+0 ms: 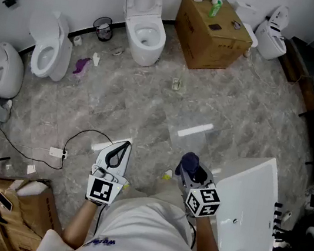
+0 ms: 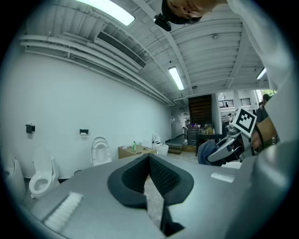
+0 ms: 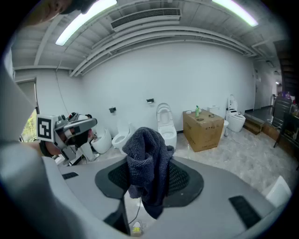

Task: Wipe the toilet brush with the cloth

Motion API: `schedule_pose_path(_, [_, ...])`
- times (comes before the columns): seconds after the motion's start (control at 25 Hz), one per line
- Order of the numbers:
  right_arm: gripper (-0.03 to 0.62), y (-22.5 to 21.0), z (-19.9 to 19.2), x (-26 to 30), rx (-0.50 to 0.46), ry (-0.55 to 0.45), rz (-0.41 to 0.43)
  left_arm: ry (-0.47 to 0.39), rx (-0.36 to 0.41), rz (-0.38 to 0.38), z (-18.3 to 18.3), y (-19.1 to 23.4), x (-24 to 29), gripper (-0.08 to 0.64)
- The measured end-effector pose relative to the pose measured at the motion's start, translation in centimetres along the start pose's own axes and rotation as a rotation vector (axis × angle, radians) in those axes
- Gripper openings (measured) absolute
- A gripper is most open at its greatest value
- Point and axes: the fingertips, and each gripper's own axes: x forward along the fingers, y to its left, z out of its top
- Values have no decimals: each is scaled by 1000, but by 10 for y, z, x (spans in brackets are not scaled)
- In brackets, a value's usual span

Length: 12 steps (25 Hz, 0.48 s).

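**Head view:** you're standing on a grey stone-look floor (image 1: pixel 148 108). The left gripper (image 1: pixel 122 146) and right gripper (image 1: pixel 194 171) are low in front of you, well apart, both pointing toward the toilets. The dark blue cloth (image 1: pixel 188 159) is bunched at the right gripper's tip. A white panel (image 1: pixel 249 215) lies just right of that gripper. Ahead, an open-lid toilet (image 1: pixel 144 24) stands at the wall. A cardboard box (image 1: pixel 211 33) is beside it with a green bottle (image 1: pixel 215 8) on top. A power strip (image 1: pixel 56 151) with a black cable is on the floor left of your left gripper. There are small bits on the floor near the toilets. I can't tell whether any of them is the toilet brush.

**Left gripper view:** the tips are pressed together with nothing between the pads, and floor shows through the gap behind them. Your right gripper (image 2: pixel 212 156) shows at the right edge with the cloth (image 2: pixel 204 149) on its end.

**Right gripper view:** the jaws are pinching the cloth (image 3: pixel 147 163). It bulges up above the pads and hangs down below them. Your left gripper (image 3: pixel 88 125) shows at the left.
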Motion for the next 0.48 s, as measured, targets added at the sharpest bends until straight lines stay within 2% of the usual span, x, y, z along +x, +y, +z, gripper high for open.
schedule_pose_path(0.12, [175, 16, 13, 13, 29, -50, -26, -18, 141, -27, 9, 36, -4, -3])
schedule_pose_path(0.2, [175, 22, 17, 18, 35, -62, -37, -29, 197, -31, 15, 58, -4, -3])
schedule_pose_path(0.36, [175, 12, 36, 33, 9, -81, -44, -42, 201, 11, 22, 85, 8, -3])
schedule_pose_path(0.48, [175, -10, 51, 45, -28, -94, -49, -3, 193, 38, 16, 84, 29, -3])
